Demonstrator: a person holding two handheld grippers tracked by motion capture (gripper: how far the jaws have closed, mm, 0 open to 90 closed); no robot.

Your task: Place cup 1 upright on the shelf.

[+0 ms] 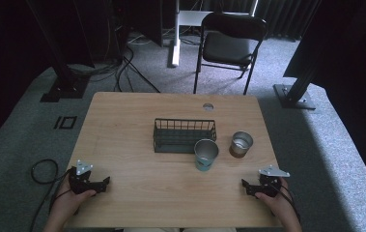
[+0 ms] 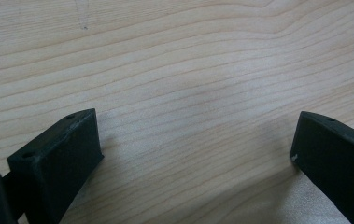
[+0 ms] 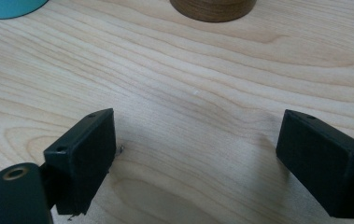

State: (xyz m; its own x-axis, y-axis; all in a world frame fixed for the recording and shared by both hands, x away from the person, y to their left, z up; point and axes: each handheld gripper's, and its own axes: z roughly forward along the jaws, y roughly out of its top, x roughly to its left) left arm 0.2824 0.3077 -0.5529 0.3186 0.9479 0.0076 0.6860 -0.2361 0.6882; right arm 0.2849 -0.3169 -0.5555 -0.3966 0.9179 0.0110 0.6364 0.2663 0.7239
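A teal cup stands upright near the table's middle, just in front of a dark wire basket. To its right stands a brown cup with a metal inside. My left gripper rests on the table at the front left, open, with bare wood between its jaws. At the front right my right gripper is open too, nothing in it. The right gripper view catches the teal cup's base and the brown cup's base at its top edge.
A round grommet hole sits near the table's far edge. A black folding chair stands beyond the table on grey carpet. Black frame posts and cables flank the far corners. A cable loop lies left of the table.
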